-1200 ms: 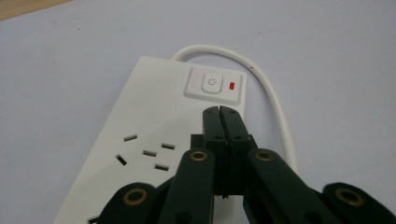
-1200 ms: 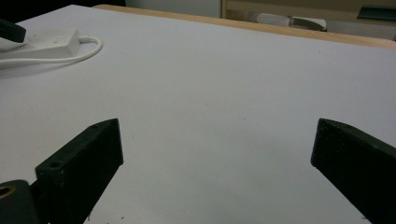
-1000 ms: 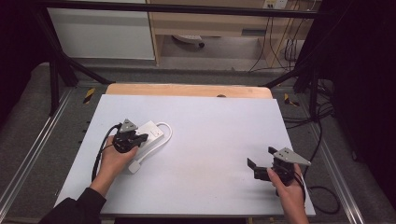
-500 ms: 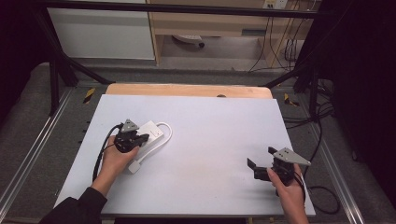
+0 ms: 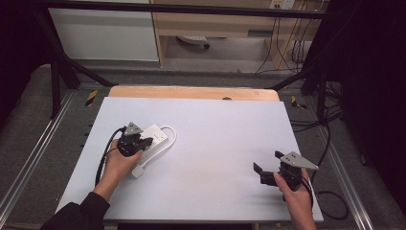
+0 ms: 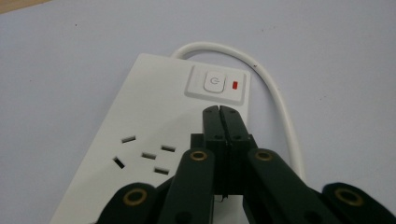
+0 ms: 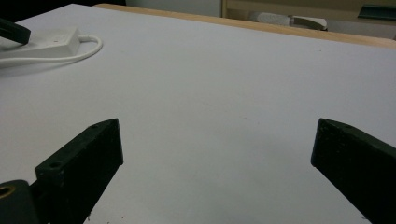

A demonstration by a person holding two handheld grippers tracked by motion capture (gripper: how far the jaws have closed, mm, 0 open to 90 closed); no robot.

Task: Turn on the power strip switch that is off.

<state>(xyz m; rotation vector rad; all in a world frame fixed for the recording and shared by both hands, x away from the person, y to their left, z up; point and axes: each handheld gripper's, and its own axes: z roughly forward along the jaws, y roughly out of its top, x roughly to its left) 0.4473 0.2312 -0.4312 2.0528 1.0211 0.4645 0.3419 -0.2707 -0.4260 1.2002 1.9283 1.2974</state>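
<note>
Hovering over the power strip (image 6: pixel 154 140), the closed left gripper (image 6: pixel 219 108) sits just below its switch (image 6: pixel 213 83).

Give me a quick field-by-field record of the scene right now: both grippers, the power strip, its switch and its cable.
left gripper: jaws shut, tips over the power strip, just short of the switch; contact cannot be told
right gripper: jaws open, holding nothing, near the table's right front
power strip: white, flat on the table, left side
power button: at the strip's cable end, red indicator beside it
sockets: nothing plugged in those visible
cable: white, loops from the switch end
table: white top
</note>
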